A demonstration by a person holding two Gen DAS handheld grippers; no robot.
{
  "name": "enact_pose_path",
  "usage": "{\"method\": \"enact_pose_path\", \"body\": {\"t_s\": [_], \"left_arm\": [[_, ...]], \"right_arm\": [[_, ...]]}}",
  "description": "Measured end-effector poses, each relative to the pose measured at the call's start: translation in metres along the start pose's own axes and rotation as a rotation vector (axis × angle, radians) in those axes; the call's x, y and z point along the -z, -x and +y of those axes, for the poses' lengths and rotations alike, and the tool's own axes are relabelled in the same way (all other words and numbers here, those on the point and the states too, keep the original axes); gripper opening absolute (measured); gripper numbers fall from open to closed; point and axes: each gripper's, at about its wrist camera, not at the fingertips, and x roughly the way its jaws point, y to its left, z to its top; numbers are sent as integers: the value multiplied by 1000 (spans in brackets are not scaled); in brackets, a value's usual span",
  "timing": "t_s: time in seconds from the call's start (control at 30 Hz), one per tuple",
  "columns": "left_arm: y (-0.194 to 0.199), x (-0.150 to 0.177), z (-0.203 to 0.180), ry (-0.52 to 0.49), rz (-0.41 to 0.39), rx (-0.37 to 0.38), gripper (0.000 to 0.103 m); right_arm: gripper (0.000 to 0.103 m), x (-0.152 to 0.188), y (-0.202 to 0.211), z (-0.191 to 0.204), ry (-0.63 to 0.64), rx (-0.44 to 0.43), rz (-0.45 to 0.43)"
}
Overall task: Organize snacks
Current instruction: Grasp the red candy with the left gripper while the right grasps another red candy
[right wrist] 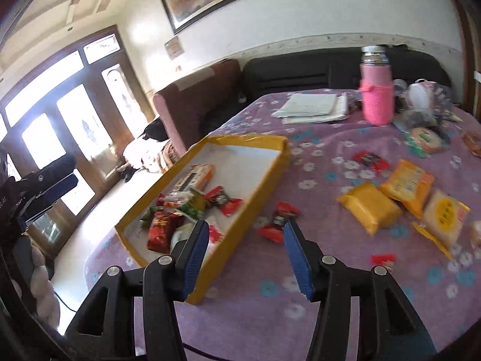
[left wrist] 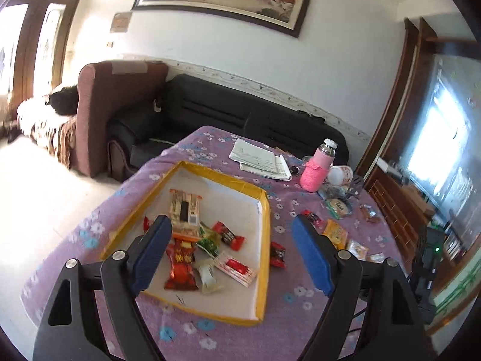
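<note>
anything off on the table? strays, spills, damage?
No spill or damage visible. Several snacks lie outside the yellow box: a red candy just beside its wall, another red candy farther out, and yellow packets loose on the purple cloth. Both grippers are empty.

A shallow yellow-edged cardboard tray (right wrist: 255, 177) lies on the left part of the purple flowered tablecloth (right wrist: 330, 285), with a heap of wrapped snacks (right wrist: 180, 213) inside its near end. Right of the tray lie three flat yellow snack packets (right wrist: 402, 198) side by side. A red-wrapped candy (right wrist: 279, 218) lies between tray and packets (just beside the tray wall). Behind them stands a pink-sleeved flask (right wrist: 377, 96), with a stack of white papers (right wrist: 312, 108) to its left.
</note>
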Motion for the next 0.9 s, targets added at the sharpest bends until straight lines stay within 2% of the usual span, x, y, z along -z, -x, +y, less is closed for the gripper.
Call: {"method": "enact_pose_path", "body": {"t_s": [0.07,0.2,0.3,0.5,0.6,0.7,0.73,0.77,0.9], "left_arm": [[7,5,2,23,-8,24,83],[13,15,5,51,-17,4,83],[12,19,12,78,-7,7,83],[8,25,23,80,3,-16,83],[1,28,32,69,-6,-62,83],[-9,31,38,61,14,-68,83],[-13,33,38,59,21,-65,83],[-15,34,39,58,25,-61,83],[-23,36,39,53,45,-43,83]], "right_arm": [[55,1,10,-18,-44,-7,14],[52,-10,2,-40,-90,16,78],[51,-20,-31,-39,-96,14,140],[50,-27,-114,-18,-18,145,255],[50,-29,-137,-7,4,168,272],[49,-25,-157,1,22,203,312],[43,-23,-162,2,25,215,321],[25,-21,-165,3,35,236,332],[25,-10,-151,1,1,255,330]]}}
